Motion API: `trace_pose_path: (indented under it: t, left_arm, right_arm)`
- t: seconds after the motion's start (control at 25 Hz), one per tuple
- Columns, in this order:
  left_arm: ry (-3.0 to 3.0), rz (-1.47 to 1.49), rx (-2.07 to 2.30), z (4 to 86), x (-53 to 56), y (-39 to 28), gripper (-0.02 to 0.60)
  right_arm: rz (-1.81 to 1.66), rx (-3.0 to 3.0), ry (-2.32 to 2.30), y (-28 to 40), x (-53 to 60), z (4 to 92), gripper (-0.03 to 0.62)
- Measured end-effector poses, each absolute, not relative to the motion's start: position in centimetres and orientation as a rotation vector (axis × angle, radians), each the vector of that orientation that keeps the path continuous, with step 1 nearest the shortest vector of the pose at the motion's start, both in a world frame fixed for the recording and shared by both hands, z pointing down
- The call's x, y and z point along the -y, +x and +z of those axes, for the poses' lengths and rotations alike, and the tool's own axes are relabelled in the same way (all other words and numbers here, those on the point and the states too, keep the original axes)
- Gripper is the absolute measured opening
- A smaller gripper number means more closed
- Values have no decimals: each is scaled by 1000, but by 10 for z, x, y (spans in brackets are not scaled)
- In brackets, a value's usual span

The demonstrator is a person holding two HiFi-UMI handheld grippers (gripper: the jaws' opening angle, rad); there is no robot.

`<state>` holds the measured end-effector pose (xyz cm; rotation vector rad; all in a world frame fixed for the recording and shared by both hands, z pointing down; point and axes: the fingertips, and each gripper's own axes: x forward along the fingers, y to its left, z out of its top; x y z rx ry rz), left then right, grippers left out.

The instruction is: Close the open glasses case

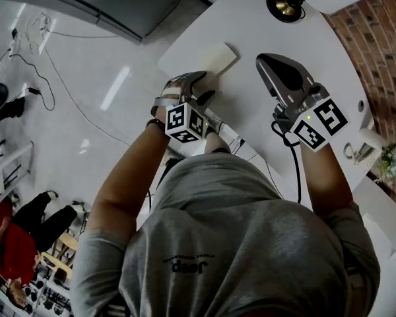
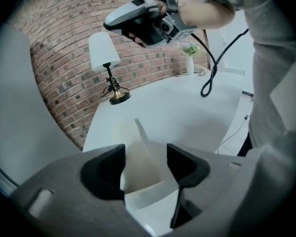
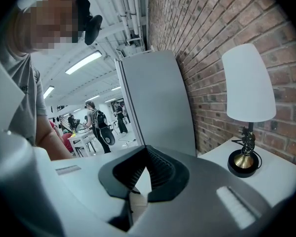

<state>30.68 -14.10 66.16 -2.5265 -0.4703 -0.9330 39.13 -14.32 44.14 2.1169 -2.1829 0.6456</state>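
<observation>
Open glasses case (image 1: pixel 216 59) framed by left gripper's (image 2: pixel 145 154) parted fingers; right gripper's (image 3: pixel 147 157) fingers held together. Case could be shoved away by uneven pressure.

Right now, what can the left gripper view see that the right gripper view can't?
Only the left gripper view shows the open cream glasses case, sitting between the parted jaws of the left gripper. It also shows the right gripper held above the white table. Only the right gripper view shows a tall grey cabinet and people far behind. Both show the brick wall and the white-shaded lamp.
</observation>
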Motion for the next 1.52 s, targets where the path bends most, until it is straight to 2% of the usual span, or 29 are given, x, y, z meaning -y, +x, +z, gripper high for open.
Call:
trace_pose_path:
  t: [0.08, 0.84, 1.12, 1.28, 1.36, 1.52]
  left_arm:
    - [-2585, -943, 476, 662, 136, 308, 265]
    - [-2774, -936, 563, 641, 142, 310, 241]
    - [-2919, -827, 456, 600, 159, 312, 172]
    - [-3027, -756, 349, 573, 175, 308, 75]
    - [-3083, -722, 279, 558, 186, 303, -3]
    - [-3178, -636, 162, 526, 209, 285, -3]
  right_arm:
    - [643, 2183, 2116, 391, 144, 441, 9]
    - [624, 2188, 2099, 382, 155, 431, 9]
    - [595, 2198, 2085, 373, 159, 420, 9]
    - [574, 2209, 2067, 364, 162, 412, 9]
    - [559, 2217, 2057, 358, 164, 407, 9]
    - [528, 2245, 2025, 342, 173, 396, 9]
